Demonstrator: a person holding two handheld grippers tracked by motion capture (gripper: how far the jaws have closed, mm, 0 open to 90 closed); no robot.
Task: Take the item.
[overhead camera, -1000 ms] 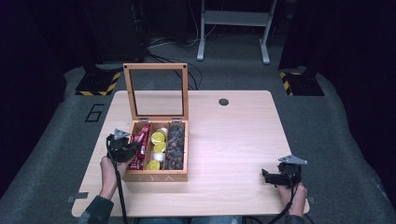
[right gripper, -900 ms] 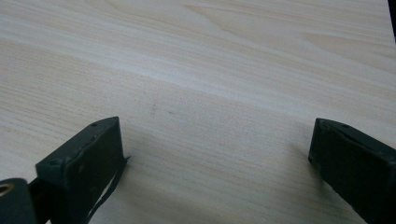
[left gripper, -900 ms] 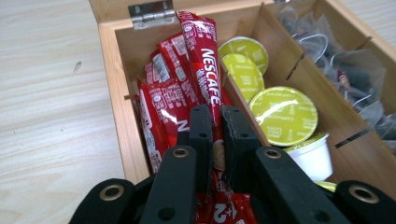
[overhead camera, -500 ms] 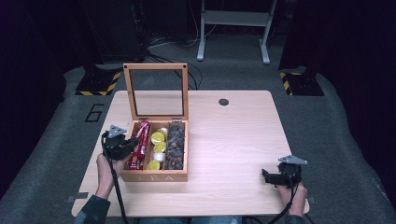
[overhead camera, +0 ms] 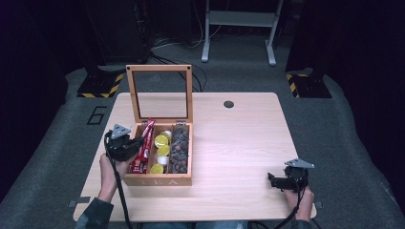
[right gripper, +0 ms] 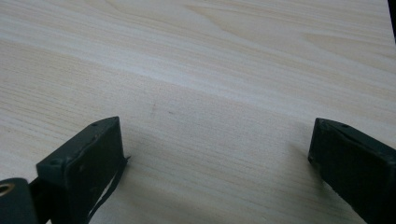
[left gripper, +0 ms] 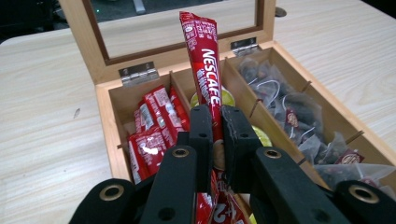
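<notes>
Red coffee stick [left gripper: 203,70] pinched between the closed jaws of the left gripper [left gripper: 215,135], standing upright, its top end sticking up in front of the box's raised glass lid [left gripper: 173,28]. Lower end sits right over the left compartment, where more red sticks [left gripper: 154,126] lie stacked. In the high view the same stick [overhead camera: 144,136] is held at the box's left side by the left gripper [overhead camera: 125,145].

Step in hand, as I read it: pulling one stick out of the wooden tea box [overhead camera: 160,180]. Stick looks mostly clear of the pile. Next move calls for lifting it fully free without dragging neighbours, then carrying it off to bare table, keeping clear of the lid.

Middle compartment holds yellow pods [overhead camera: 161,141], right compartment holds tea bags [left gripper: 299,126].

Right gripper [overhead camera: 282,181] sits idle near the table's front right corner, jaws spread wide, nothing between them, just bare wood under it.

Surface: light wood-grain table [overhead camera: 239,138], round cable hole [overhead camera: 229,104] near the back edge. Room dark, grey floor, hazard-striped bases [overhead camera: 98,88] and a metal stand [overhead camera: 239,28] behind.
</notes>
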